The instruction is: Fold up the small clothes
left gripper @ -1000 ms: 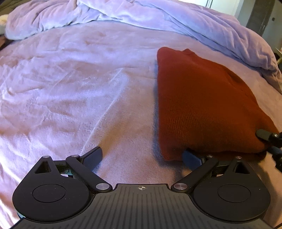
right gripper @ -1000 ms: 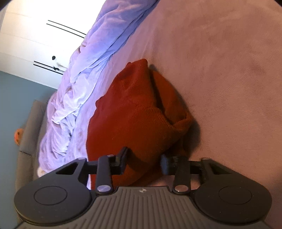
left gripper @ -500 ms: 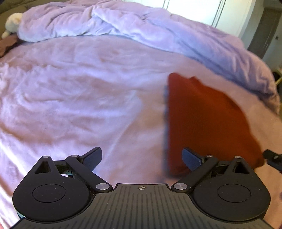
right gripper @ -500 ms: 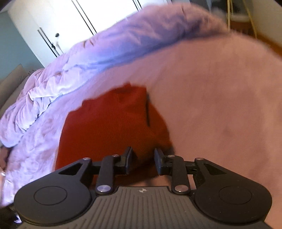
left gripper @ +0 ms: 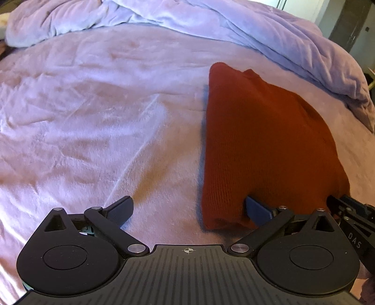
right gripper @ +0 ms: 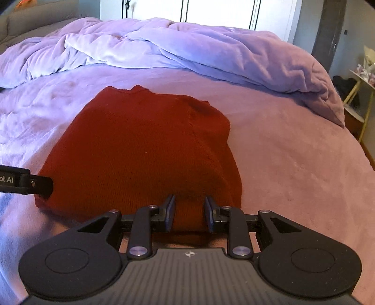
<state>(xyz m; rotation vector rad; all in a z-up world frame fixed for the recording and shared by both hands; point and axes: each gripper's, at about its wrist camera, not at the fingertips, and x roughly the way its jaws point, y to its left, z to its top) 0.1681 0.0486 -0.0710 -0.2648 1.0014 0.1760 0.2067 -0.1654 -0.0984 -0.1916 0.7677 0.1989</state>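
Your red knit garment (right gripper: 140, 150) lies folded into a compact bundle on the pink bed sheet (left gripper: 93, 117), toward the bed's right side as your left wrist camera shows it, with its far end pointing at the rumpled lilac duvet (right gripper: 187, 51) heaped along the far edge of the bed. Your left gripper (left gripper: 189, 208) stands wide open at the garment's near left corner: the left finger (left gripper: 121, 206) sits over bare sheet, well apart from the cloth, while the right finger (left gripper: 255, 206) is tucked in against the near edge of the fold, and nothing is pinched between the two. Your right gripper (right gripper: 189, 213) is at the garment's near right corner, its jaws partly open with a narrow gap, and a hump of red knit sits in that gap; whether the pads (right gripper: 171, 211) actually press on the cloth cannot be told. In the right wrist view the tip of the left gripper shows at the garment's left corner, touching its edge. Beyond the duvet you can see white cupboard doors (right gripper: 211, 11) and, at the far right, a small side table (right gripper: 361, 93) with gold legs.
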